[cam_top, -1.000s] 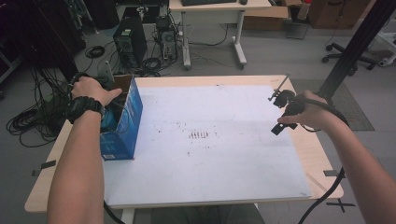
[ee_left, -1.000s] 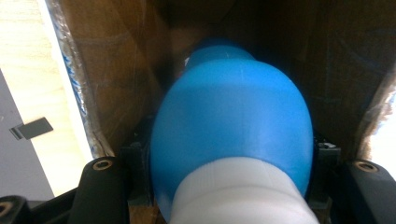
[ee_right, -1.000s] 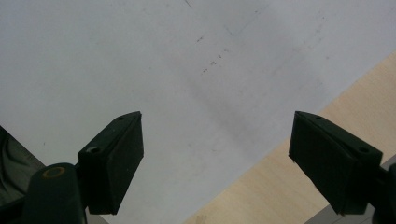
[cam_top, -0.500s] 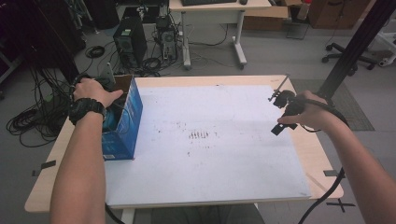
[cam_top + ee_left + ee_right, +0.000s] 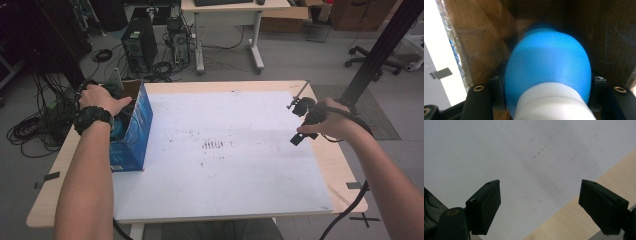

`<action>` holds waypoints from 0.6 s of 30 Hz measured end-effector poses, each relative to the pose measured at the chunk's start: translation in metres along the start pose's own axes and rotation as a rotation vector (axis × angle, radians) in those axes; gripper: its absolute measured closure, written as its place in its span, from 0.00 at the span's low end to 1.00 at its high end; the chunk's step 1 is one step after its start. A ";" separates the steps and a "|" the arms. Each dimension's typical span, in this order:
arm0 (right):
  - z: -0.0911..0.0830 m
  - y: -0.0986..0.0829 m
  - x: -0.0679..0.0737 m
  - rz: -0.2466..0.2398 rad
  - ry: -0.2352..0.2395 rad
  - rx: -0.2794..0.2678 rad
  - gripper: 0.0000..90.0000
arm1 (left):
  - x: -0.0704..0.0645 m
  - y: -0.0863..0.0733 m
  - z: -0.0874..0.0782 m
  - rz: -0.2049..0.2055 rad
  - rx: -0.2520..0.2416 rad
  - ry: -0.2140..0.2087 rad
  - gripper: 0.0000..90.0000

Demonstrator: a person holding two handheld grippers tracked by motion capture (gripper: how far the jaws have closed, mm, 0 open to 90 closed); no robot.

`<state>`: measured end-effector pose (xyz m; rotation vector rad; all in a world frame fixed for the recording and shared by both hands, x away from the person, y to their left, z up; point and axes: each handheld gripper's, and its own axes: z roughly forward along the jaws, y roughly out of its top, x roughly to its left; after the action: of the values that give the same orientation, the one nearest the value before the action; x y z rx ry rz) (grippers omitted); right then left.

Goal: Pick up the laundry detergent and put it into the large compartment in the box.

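My left fingers point(image 5: 596, 82) clasp the blue-and-white object point(image 5: 547, 75) inside the box point(image 5: 131, 131); lifting it out remains. My right gripper point(image 5: 540, 206) hangs spread, idle above the tabletop point(image 5: 240, 165).

High view: fixed overhead, facing 12 o'clock across the table point(image 5: 320, 165). Left gripper view: close inside the blue box point(image 5: 131, 131) at 9 o'clock. Right gripper view: near, facing down at white sheet point(image 5: 499, 152), shared with high view.

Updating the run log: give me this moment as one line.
left gripper: inside blue box, shut on blue-and-white object | right gripper: open, empty, over white sheet edge | table
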<state>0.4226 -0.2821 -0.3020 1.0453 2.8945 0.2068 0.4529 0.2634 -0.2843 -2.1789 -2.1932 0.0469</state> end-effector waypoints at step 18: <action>-0.001 -0.002 0.001 0.001 0.003 -0.004 0.20 | -0.001 -0.004 -0.002 -0.001 -0.001 0.008 0.37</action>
<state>0.4211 -0.2830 -0.3017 1.0461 2.8952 0.2143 0.4495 0.2620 -0.2818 -2.1744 -2.1906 0.0374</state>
